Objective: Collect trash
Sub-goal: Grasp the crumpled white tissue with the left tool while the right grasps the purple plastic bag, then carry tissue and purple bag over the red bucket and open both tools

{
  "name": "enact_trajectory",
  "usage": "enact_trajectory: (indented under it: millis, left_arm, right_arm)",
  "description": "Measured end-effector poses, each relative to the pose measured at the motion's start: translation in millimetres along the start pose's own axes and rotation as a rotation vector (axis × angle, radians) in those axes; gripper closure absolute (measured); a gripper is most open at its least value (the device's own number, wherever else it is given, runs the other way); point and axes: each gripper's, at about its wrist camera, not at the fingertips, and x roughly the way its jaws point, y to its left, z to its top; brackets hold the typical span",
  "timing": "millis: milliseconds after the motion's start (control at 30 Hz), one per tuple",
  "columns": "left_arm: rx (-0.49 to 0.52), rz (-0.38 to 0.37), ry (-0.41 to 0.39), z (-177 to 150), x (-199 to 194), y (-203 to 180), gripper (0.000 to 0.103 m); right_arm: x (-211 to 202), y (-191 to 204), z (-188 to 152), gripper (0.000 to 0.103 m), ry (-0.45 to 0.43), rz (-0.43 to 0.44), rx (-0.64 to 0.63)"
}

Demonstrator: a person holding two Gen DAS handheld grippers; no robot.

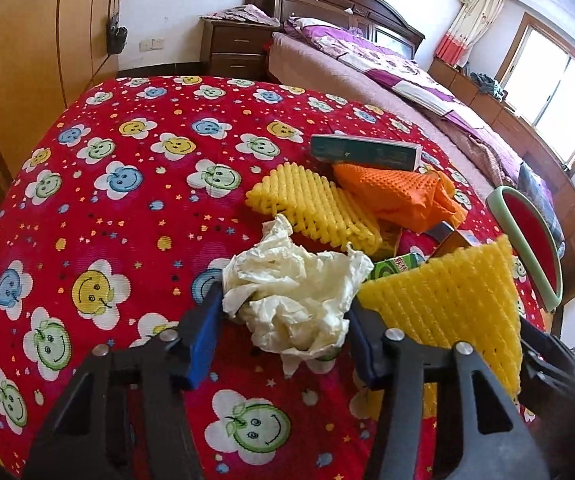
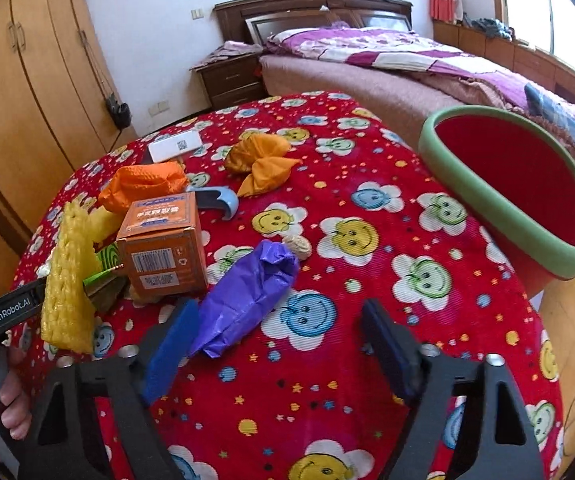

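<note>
A crumpled white tissue point(image 1: 295, 292) lies on the red smiley-flower cloth point(image 1: 127, 208) between the blue pads of my left gripper point(image 1: 283, 304). The pads stand at its sides and the jaws are still apart. In the right wrist view my right gripper point(image 2: 281, 308) hangs open over the cloth. A crumpled purple bag point(image 2: 247, 300) lies between the jaws, close to the left pad point(image 2: 171, 352), and the right pad is well clear of it. The watermelon-shaped bin point(image 2: 503, 216), green-rimmed and red inside, stands at the table's right edge.
A yellow foam net point(image 2: 67, 280) stands upright between the two grippers. Behind lie an orange box point(image 2: 163, 248), orange bags point(image 2: 263, 164), a second yellow net point(image 1: 315, 208), a dark green box point(image 1: 367, 152) and a white box point(image 2: 175, 146). A bed point(image 2: 367, 76) is beyond.
</note>
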Motion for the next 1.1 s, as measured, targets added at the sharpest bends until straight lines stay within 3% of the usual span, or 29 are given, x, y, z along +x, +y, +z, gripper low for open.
enact_trajectory:
  millis: [67, 233, 433, 700, 1100]
  left_arm:
    - [-0.004, -0.007, -0.003, 0.3, 0.3, 0.1, 0.054]
    - [-0.009, 0.009, -0.010, -0.1, -2.3, -2.0, 0.064]
    - [-0.007, 0.031, -0.035, -0.4, -13.9, -6.1, 0.068]
    - [-0.004, 0.021, -0.100, 3.2, -47.5, -25.8, 0.068]
    - [0.059, -0.082, -0.132, 13.8, -76.6, -84.8, 0.068]
  right_arm:
    - [3.1, 3.2, 1.1, 0.031, 0.002, 0.002, -0.011]
    - [5.3, 4.4, 2.2, 0.070, 0.011, 0.044, -0.010]
    - [0.9, -2.1, 0.7, 0.081, 0.012, 0.096, 0.011]
    - [-24.6, -11.1, 0.6, 0.086, -0.038, 0.138, 0.003]
    - [-72.3, -42.6, 10.1, 0.087, -0.171, 0.149, -0.008]
